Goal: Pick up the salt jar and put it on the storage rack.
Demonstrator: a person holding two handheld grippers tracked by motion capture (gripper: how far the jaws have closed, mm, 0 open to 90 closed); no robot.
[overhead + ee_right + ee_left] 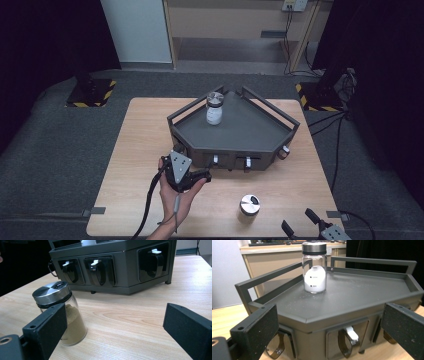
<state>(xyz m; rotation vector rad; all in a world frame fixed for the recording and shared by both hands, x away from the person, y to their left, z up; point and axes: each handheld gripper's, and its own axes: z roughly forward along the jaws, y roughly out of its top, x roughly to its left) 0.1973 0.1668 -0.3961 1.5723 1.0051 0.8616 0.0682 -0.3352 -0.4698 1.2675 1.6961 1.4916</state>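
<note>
A dark grey corner-shaped rack (250, 135) stands on the wooden table (145, 145). A glass jar of white powder (214, 108) with a dark lid stands upright at the rack's back corner. My left gripper (192, 164) is held in a hand just in front of the rack's left front corner. Its jaws are open and empty, and face the rack (352, 297) and the white jar (314, 270). A silver-lidded jar of brown powder (249, 205) stands on the table near the front edge. My right gripper (299, 221) is open to its right. The brown jar (62, 315) is just beyond that gripper's left jaw, apart from it.
The rack's front face (112, 265) has several recesses, each with a dark hook-shaped handle and a white tab (96, 262). A low rail (372, 261) runs around the rack's top. Dark floor surrounds the table, with cables at the right (335, 145).
</note>
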